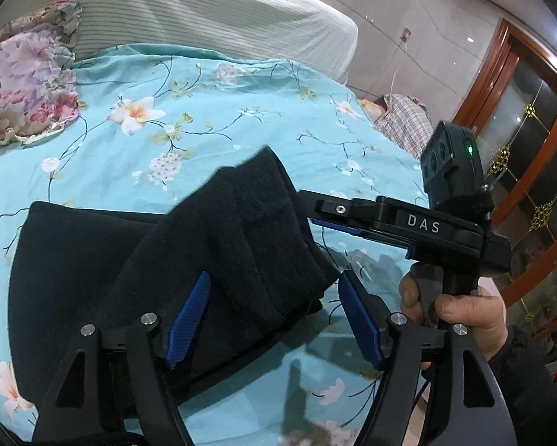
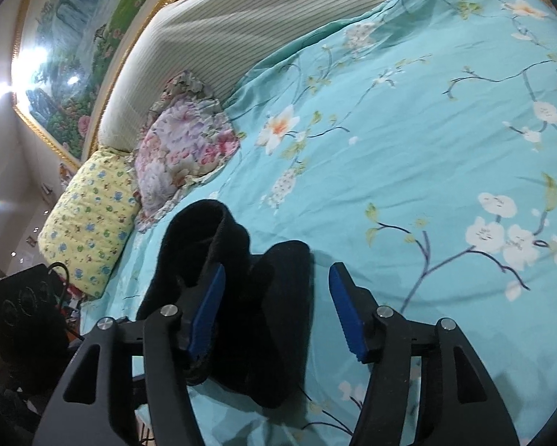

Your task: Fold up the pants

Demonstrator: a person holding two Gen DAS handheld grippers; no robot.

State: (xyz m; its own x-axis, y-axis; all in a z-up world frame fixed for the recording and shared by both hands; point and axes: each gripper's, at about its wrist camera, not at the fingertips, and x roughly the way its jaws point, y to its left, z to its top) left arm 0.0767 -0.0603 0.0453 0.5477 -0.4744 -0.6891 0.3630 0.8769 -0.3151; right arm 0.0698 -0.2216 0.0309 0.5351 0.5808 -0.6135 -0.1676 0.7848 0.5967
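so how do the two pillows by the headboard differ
The yellow pillow has small blue and green prints; the floral pillow has big pink and purple blooms with a frilled edge. The yellow pillow sits at the bed's edge, the floral pillow further in. Both lie against the striped headboard.

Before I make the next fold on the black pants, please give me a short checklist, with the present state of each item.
1. Left gripper open: ok, jaws wide apart, holding nothing.
2. Right gripper open: ok in its own view, where its jaws stand wide apart.
3. Black pants lying flat: not ok, the part near the grippers is bunched and stands up from the floral sheet.
4. Cloth between the left gripper's fingers: ok, a folded edge lies there.
5. Landing area free: ok, the sheet beyond the pants is bare; the floral pillow lies apart.
6. Full outline of the pants: cannot tell, the grippers hide the near edge.
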